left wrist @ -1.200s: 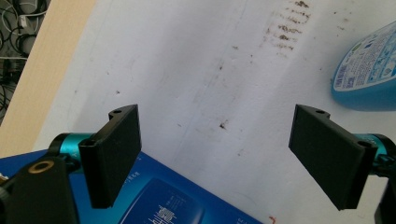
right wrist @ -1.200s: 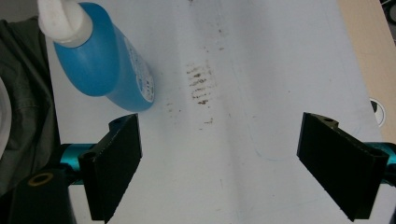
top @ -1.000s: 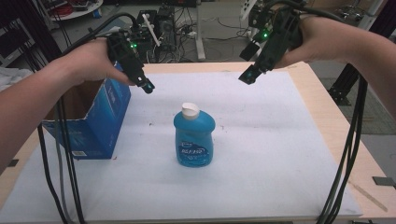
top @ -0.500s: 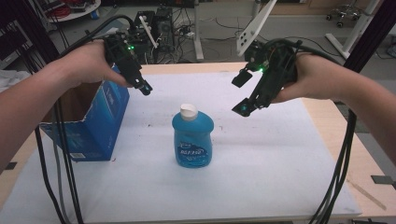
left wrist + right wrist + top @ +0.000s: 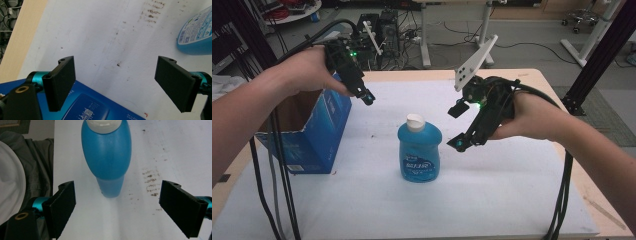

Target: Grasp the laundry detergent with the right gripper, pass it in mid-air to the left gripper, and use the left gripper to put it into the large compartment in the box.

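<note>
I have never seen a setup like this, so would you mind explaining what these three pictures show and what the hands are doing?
A person stands at a table covered in white paper and holds a handheld tool with a two-jaw claw in each hand. The high view looks down from above. There the left claw hovers over an open blue cardboard box, and the right claw hangs just right of an upright blue bottle with a white cap. The other two pictures come from cameras riding on the claws, looking along their black jaws. The right gripper view faces the bottle; the left gripper view looks down past the box edge onto stained paper. Both claws are open and hold nothing.
</note>
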Tool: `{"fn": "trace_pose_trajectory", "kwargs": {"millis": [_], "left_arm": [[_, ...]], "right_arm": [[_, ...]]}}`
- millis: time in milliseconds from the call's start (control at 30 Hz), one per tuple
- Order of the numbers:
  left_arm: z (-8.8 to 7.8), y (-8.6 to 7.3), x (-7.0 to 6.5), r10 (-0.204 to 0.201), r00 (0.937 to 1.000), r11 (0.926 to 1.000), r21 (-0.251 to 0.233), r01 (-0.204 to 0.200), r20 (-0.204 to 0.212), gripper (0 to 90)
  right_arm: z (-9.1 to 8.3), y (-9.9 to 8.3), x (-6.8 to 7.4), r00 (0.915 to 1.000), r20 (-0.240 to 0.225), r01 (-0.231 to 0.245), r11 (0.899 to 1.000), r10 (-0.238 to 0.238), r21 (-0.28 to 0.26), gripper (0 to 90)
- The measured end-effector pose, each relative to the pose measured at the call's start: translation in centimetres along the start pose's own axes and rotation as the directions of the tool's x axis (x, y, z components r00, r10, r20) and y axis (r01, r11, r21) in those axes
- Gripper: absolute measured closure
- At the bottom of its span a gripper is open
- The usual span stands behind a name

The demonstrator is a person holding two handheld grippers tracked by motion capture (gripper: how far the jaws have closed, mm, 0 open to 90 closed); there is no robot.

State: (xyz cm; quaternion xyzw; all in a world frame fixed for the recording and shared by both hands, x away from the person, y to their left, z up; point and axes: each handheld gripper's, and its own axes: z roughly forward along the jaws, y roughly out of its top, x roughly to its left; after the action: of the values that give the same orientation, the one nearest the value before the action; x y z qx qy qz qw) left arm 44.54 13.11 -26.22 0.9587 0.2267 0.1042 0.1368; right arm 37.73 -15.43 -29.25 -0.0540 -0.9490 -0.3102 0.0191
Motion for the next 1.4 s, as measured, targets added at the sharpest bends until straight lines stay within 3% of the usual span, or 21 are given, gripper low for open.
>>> {"fn": "trace_pose_trajectory", "kwargs": {"millis": [700, 1033, 1400], "left_arm": [[-0.2, -0.2, -0.1, 0.009, 0.9999, 0.9999, -0.005, -0.009, 0.008, 17.1], [-0.2, -0.2, -0.1, 0.008, 0.9999, 1.0, -0.005, -0.008, 0.01, 17.1], [-0.3, -0.2, -0.2, 0.005, 0.9999, 1.0, -0.007, -0.005, 0.01, 17.1]], "right_arm": [[4.4, 1.2, 0.8, 0.9996, -0.016, 0.022, 0.999, -0.023, -0.025, 13.5], [5.7, 1.6, 1.0, 0.9988, -0.023, 0.044, 0.998, -0.044, -0.033, 13.5], [6.4, 1.5, 0.7, 0.9997, -0.005, 0.025, 0.999, -0.025, -0.04, 13.6]]}}
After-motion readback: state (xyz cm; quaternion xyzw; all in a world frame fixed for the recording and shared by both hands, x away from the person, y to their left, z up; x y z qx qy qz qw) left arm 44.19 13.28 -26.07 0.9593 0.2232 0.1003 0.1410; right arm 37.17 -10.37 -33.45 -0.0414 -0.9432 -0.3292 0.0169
